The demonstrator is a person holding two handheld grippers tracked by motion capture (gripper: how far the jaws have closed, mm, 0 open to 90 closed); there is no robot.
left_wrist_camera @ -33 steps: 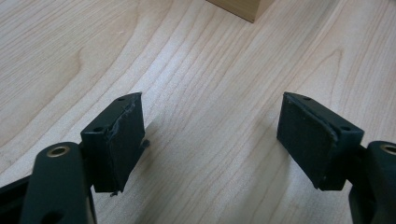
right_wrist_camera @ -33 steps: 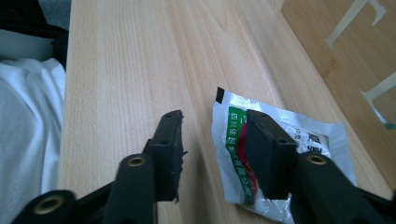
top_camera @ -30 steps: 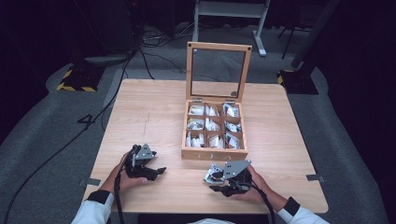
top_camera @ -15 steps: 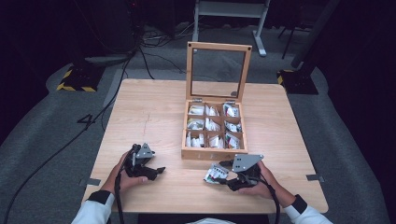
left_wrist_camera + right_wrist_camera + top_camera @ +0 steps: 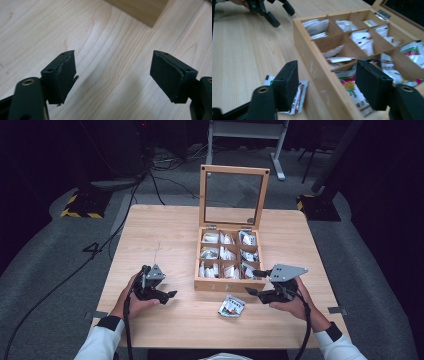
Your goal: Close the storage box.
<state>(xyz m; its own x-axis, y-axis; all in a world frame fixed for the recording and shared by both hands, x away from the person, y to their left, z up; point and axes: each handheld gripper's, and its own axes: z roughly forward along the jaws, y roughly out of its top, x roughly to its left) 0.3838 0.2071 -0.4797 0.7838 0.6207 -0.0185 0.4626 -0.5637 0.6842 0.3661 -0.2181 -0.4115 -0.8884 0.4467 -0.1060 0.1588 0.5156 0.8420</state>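
A wooden box (image 5: 227,284) with its glass lid (image 5: 204,195) raised stands mid-table, its compartments holding white sachets (image 5: 224,254). One sachet (image 5: 232,306) lies flat on the table just in front of the box. My right gripper (image 5: 252,281) hovers right of it by the box's front right corner. Its jaws have just been opening and stand open with nothing between them. In the right gripper view the gripper (image 5: 327,82) frames the box wall (image 5: 312,65), with the loose sachet (image 5: 299,93) behind the left pad. My left gripper (image 5: 167,292) rests open on the table left of the box, empty (image 5: 113,75).
The light wooden table (image 5: 165,240) has bare room left of and behind the box. A box corner (image 5: 142,10) lies ahead of the left jaws. Cables and a metal stand (image 5: 245,130) sit on the dark floor beyond the table.
My right gripper has risen and moved right, away from the spot in front of the box, leaving the sachet lying there. Its jaws have widened. The left hand has stayed put.
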